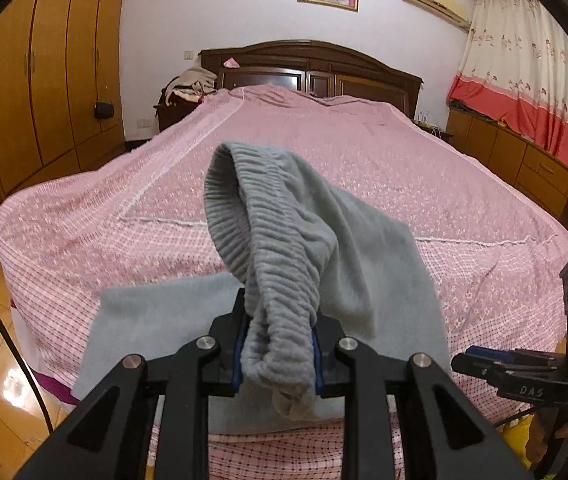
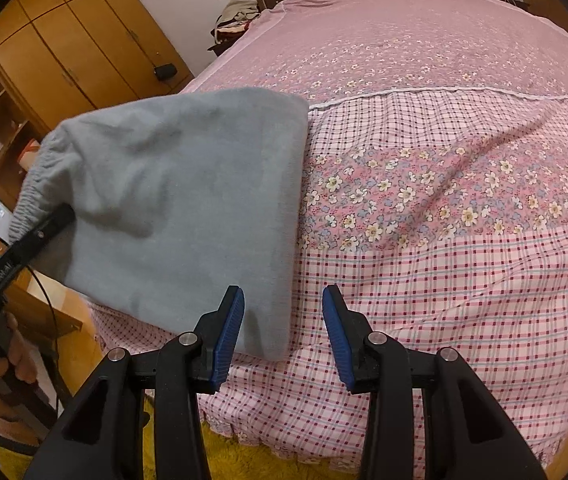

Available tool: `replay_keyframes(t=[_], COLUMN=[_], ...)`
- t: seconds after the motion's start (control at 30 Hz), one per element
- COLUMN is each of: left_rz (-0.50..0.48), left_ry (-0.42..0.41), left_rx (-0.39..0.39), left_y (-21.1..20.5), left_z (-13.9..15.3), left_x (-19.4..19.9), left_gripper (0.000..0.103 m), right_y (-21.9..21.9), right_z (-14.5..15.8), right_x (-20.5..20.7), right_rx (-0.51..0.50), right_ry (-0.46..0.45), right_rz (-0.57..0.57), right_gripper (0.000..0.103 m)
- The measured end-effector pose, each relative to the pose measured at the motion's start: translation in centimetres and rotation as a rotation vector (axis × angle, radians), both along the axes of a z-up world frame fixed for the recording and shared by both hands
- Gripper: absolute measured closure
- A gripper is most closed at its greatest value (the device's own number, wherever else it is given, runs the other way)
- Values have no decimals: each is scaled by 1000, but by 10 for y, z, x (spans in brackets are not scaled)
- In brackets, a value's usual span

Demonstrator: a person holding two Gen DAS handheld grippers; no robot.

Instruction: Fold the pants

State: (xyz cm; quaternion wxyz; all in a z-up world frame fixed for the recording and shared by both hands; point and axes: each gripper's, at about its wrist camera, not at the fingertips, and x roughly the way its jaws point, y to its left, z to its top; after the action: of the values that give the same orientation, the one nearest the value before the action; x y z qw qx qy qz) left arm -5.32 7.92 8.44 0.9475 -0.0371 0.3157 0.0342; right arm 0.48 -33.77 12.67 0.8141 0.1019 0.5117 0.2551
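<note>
Grey fleece pants (image 1: 324, 256) lie partly folded near the foot of the bed. My left gripper (image 1: 279, 344) is shut on the ribbed elastic waistband (image 1: 243, 216) and holds it lifted above the lower layer. In the right wrist view the pants (image 2: 187, 208) lie as a folded slab at the bed's near left corner. My right gripper (image 2: 284, 328) is open and empty, just above the pants' near right corner. It also shows at the right edge of the left wrist view (image 1: 468, 360).
The bed (image 1: 364, 152) has a pink floral and checked cover and a dark headboard (image 1: 312, 68). A wooden wardrobe (image 1: 51, 80) stands left, low cabinets (image 1: 524, 160) right. A yellow rug (image 2: 267, 460) lies below the bed's foot edge.
</note>
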Motion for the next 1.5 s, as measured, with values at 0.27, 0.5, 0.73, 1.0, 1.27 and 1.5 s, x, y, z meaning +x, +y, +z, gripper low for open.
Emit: replay_keyframes(t=[0.27,0.5,0.73,1.0,1.27,1.5], left_rz=[55,91,122,179,220,263], left_ry=[7,11,11,22,123,140], left_rx=[-9,-8,-36,-58,-56,-108], left_y=[21,35,49,69,91,119], left_z=[9,6,5,-2,-38,-62], left_x=[-3,-8,-13,-18,-12,-20], left_gripper=[78,78,78,78,76,58], right_y=[0,6,8,17,52,80], right_z=[-2,-8,-13,-10,-2,-9], right_x=[2,8,15,15,30,28], right_rx=[-2,-8,-16,-52,-59,-78], right_ry=[6,7,9,-41,-89,-88], right_rz=[1,9,12,39,121,194], right_gripper=[61,61,61,61,61,61])
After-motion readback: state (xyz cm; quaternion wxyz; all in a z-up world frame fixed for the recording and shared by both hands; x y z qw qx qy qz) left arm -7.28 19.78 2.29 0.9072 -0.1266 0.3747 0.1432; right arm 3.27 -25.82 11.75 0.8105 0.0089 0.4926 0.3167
